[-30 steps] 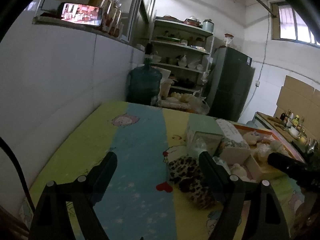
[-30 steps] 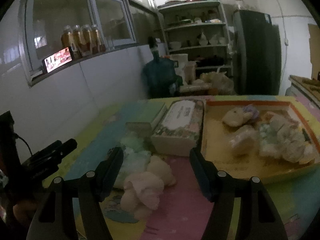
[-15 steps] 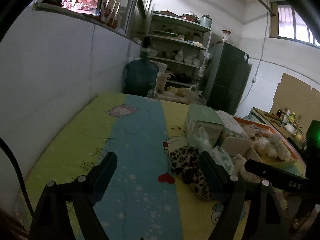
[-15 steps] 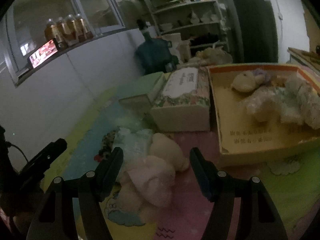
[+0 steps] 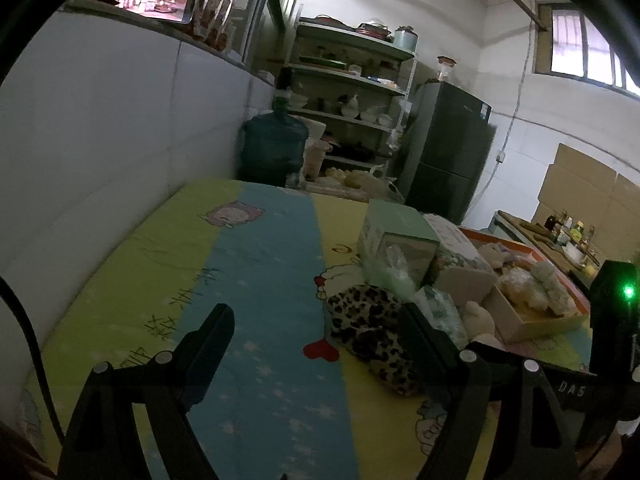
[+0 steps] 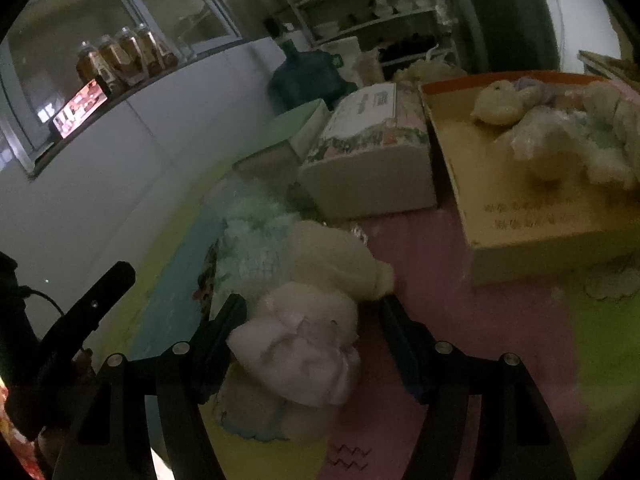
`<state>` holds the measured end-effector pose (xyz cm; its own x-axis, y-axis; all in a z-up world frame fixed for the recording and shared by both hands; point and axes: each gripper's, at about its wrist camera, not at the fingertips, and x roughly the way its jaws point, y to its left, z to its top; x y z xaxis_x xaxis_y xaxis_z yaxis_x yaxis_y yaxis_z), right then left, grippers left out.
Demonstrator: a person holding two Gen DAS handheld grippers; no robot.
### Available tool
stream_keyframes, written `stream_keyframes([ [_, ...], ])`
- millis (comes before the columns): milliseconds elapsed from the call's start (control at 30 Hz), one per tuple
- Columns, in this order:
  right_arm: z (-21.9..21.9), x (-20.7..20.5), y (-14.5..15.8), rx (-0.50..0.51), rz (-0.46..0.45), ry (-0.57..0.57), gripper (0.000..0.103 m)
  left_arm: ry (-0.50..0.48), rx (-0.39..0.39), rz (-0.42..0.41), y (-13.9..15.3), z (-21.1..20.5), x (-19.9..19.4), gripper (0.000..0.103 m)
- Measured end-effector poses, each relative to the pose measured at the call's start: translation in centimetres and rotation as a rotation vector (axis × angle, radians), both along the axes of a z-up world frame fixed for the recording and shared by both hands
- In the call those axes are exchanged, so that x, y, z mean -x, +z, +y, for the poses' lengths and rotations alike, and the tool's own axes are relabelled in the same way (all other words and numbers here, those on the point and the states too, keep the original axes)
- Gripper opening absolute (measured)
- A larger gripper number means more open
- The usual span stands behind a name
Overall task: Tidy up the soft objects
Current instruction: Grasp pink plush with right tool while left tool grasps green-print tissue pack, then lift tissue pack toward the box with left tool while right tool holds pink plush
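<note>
Your right gripper (image 6: 312,320) straddles the pale pink plush toy (image 6: 300,354), jaws released; sink lower, then squeeze its middle. Left gripper (image 5: 316,332) hangs released over the tabletop (image 5: 260,280); keep it clear.

The left gripper (image 5: 316,332) is hanging over the cartoon-print mat (image 5: 256,264) with its jaws standing wide apart and nothing between them. At about two o'clock from it, a leopard-print soft item (image 5: 372,328) is lying on the mat, partly behind the right-hand finger (image 5: 424,332). Further at one o'clock, a green box (image 5: 396,244) is standing beside a flowered box (image 5: 460,256), and a shallow orange-rimmed box (image 5: 532,320) is holding pale soft items (image 5: 536,284). At three o'clock, the right gripper (image 5: 560,384) is showing as a dark body with a green light. At twelve o'clock, a water jug (image 5: 274,148), shelves (image 5: 352,92) and a dark fridge (image 5: 448,152) are standing by the wall.
</note>
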<state>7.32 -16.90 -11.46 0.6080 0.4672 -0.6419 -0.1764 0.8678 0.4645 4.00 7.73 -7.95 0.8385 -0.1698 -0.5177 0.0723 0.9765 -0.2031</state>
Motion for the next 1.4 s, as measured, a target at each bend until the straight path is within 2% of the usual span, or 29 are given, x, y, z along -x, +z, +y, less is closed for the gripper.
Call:
stream_keyframes([
  [33, 0.0, 0.0, 0.0, 0.001, 0.001, 0.003, 0.07, -0.004, 0.001, 0.001, 0.0, -0.1, 0.1, 0.084],
  [133, 0.1, 0.3, 0.2, -0.005, -0.004, 0.02, 0.052, -0.018, 0.002, 0.004, -0.1, -0.6, 0.0, 0.084],
  [333, -0.3, 1.5, 1.5, 0.0, -0.068, 0.008, 0.051, -0.088, 0.003, 0.005, 0.2, -3.0, 0.0, 0.084],
  [600, -2.9, 3.7, 4.0, 0.024, -0.178, -0.061, 0.052, -0.2, -0.023, 0.028, -0.2, -8.1, -1.1, 0.084],
  [833, -5.1, 4.2, 3.8, 0.017, -0.18, -0.088, 0.052, -0.193, 0.004, 0.116, -2.0, -9.6, -2.8, 0.083],
  [1200, -7.2, 3.8, 2.4, -0.045, -0.159, -0.072, 0.053, -0.161, -0.073, 0.167, -3.5, -11.6, -3.6, 0.083],
  [1267, -7.5, 3.8, 2.2, -0.056, -0.157, -0.071, 0.053, -0.159, -0.068, 0.183, -3.7, -11.5, -3.9, 0.08],
  [1333, -7.8, 3.7, 2.1, -0.063, -0.155, -0.068, 0.053, -0.153, -0.062, 0.201, -3.9, -11.3, -4.1, 0.065],
  [1400, -8.2, 3.7, 1.9, -0.069, -0.15, -0.065, 0.053, -0.141, -0.056, 0.212, -4.1, -11.0, -4.3, 0.057],
])
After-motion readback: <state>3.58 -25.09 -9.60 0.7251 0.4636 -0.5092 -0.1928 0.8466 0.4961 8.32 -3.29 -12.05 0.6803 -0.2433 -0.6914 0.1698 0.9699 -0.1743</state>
